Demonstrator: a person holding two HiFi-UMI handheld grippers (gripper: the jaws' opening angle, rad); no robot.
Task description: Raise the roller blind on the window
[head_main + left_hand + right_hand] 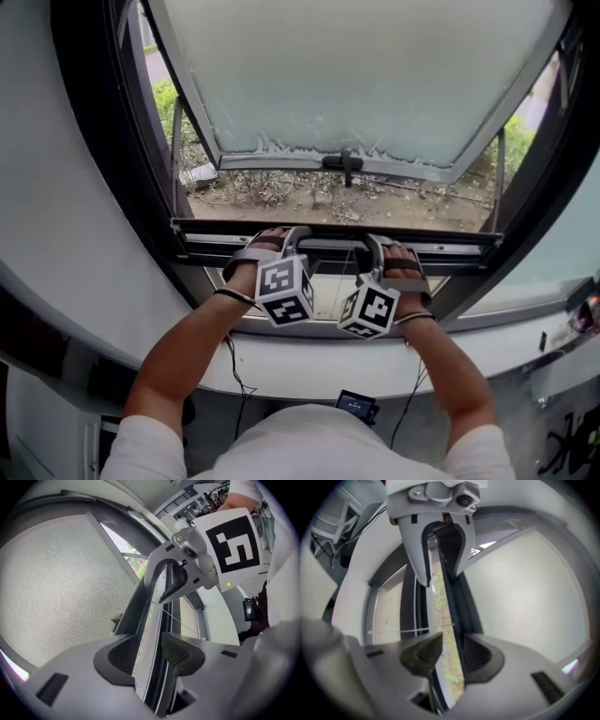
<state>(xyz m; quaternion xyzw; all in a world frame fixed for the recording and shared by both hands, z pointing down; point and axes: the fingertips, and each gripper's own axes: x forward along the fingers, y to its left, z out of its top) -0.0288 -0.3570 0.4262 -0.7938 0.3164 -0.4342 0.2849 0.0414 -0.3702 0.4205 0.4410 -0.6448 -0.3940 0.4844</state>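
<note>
A dark horizontal bar (328, 246), which looks like the roller blind's bottom bar, runs across the window's lower frame. My left gripper (286, 236) and right gripper (373, 244) sit side by side on it, a hand's width apart. In the left gripper view my left gripper (151, 656) has one jaw on each side of the bar (164, 620), drawn in close, and the right gripper (171, 581) grips further along. The right gripper view shows my right gripper (452, 653) astride the bar (457, 606), with the left gripper (438, 550) beyond. A grey mesh surface (61, 588) fills the left.
A frosted sash (366, 75) with a dark handle (347, 167) is swung outward above the bar, over bare ground and plants (309, 192). A white sill (309, 361) lies under my forearms. Thin cables and a small device with a screen (356, 405) are below it.
</note>
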